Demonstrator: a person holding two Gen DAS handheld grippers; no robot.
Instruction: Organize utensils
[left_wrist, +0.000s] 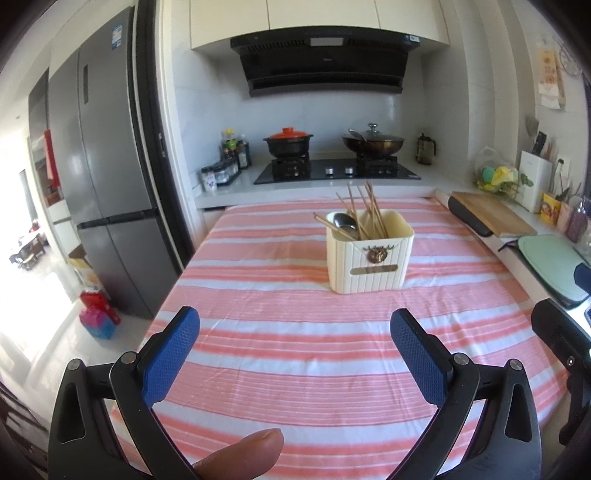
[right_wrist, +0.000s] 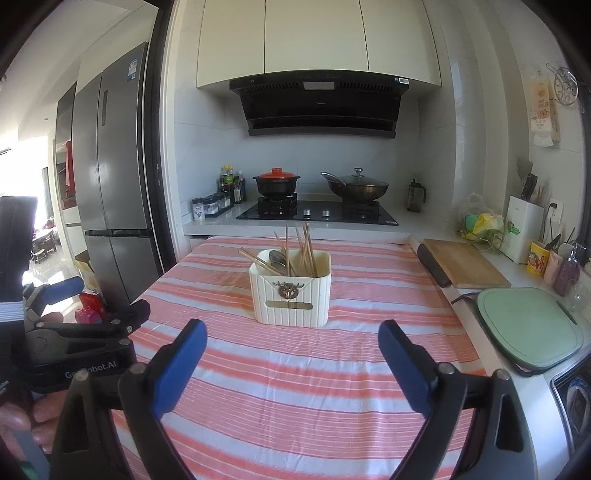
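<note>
Kitchen setting: the bench (left_wrist: 295, 369) carries a pink-and-white striped cloth, with a gas hob (left_wrist: 336, 171) behind it at frame top. Centre of frame, a cream utensil holder (left_wrist: 369, 254) stands upright on the cloth, containing wooden chopsticks (left_wrist: 364, 206) and a metal spoon (left_wrist: 345, 223). Left claw (left_wrist: 295, 336) and right claw (right_wrist: 291, 345): both spread wide, nothing between the blue pads, well short of the holder.
</note>
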